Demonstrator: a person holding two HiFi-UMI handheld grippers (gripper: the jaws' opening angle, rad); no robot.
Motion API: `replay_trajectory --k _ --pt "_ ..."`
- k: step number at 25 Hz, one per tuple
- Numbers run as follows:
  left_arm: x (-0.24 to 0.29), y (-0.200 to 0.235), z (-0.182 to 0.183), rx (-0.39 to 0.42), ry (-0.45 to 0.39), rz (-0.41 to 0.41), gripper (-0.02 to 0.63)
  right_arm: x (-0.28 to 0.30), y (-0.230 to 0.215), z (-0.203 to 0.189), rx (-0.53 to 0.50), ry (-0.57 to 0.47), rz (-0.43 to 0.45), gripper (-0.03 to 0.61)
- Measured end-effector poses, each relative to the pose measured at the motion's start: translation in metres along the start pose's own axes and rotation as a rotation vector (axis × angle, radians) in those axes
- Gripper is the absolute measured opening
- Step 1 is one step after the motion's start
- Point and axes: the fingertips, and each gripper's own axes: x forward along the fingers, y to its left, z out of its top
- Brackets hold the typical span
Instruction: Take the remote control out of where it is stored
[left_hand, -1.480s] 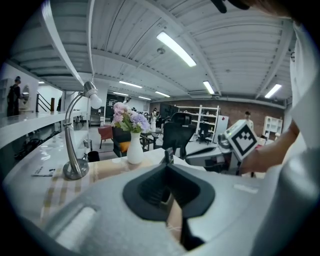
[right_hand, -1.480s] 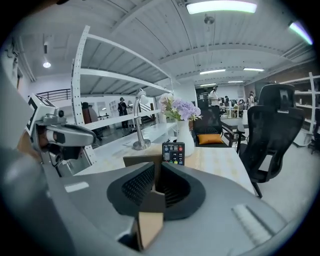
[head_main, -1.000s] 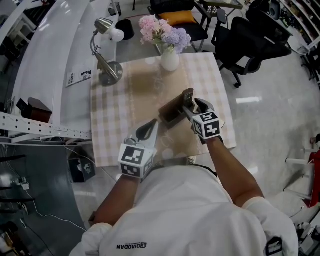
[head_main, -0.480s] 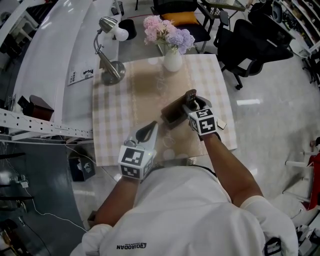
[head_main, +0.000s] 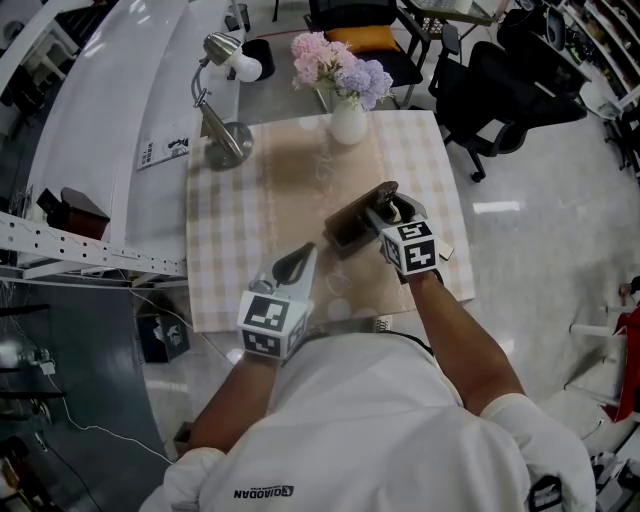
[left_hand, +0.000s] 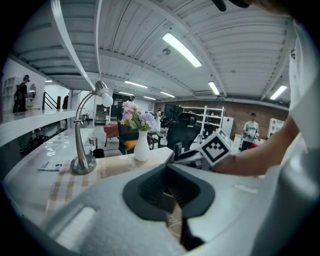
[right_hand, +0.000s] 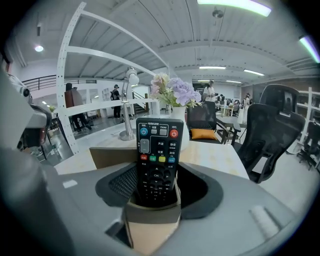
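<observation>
Standing between the two sides of the right claw (right_hand: 153, 199) is the remote control (right_hand: 156, 150), black with coloured buttons. The claw is squeezed tight on its bottom end. Its long way runs straight out from the claw, with the top buttons farthest away. Seen from above, the remote control sits at the right end of a dark brown box (head_main: 347, 226), which looks like the place where it is kept. I cannot tell if its far end is inside the box or just over it. The box rests on the checked cloth of the surface (head_main: 232, 250), on the right side. The next move, I think, is to pull the remote control back along its long way, toward the person, until it is clear of the box. The right claw is the one to do it, because it has hold. The left claw (head_main: 290, 264) is pressed together with nothing in it and hangs near the front edge, well apart from the box. A lamp (head_main: 222, 140) and a vase of flowers (head_main: 345, 118) stand at the back.
</observation>
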Motion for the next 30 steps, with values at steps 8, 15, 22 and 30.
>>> replay_trajectory --k 8,15,22,30 --pt "0.000 -0.004 0.000 0.008 -0.002 -0.012 0.003 -0.027 0.006 0.033 0.024 -0.094 0.042 0.247" --pt "0.002 -0.014 0.001 0.020 -0.003 -0.032 0.003 -0.067 0.007 0.075 0.016 -0.211 0.070 0.247" --pt "0.007 -0.020 -0.003 0.019 0.003 -0.047 0.003 -0.103 0.002 0.078 -0.046 -0.205 0.084 0.245" --pt "0.016 -0.031 -0.005 0.031 0.012 -0.077 0.003 -0.118 -0.003 0.018 -0.283 0.026 0.099 0.245"
